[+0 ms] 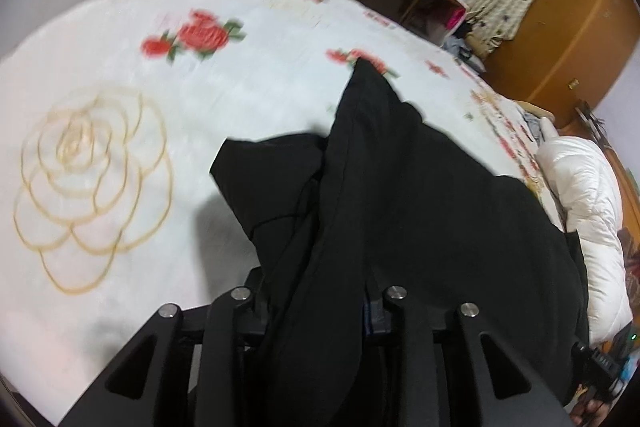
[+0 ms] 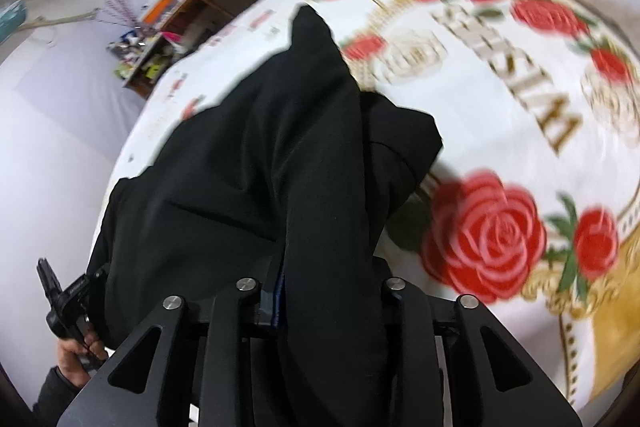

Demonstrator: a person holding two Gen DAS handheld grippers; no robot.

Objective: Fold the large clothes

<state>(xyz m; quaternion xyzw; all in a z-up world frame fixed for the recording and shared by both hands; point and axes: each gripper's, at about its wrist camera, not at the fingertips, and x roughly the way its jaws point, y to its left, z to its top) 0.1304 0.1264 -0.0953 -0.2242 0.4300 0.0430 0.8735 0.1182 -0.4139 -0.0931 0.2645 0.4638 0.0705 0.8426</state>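
Left gripper (image 1: 320,303) and right gripper (image 2: 326,291) are each clamping a bunched fold of the matte black garment (image 1: 400,187), draping onto the rose-printed bedspread (image 1: 120,67). Only the left view is showing the quilted white duvet (image 1: 580,195).

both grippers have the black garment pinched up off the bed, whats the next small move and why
Probably carry both grips forward together and lay the held edge down on the bed. The left gripper and right gripper each clamp a bunched ridge of the black garment, whose far end rests on the floral bedspread, so lowering evenly should keep the fold straight.
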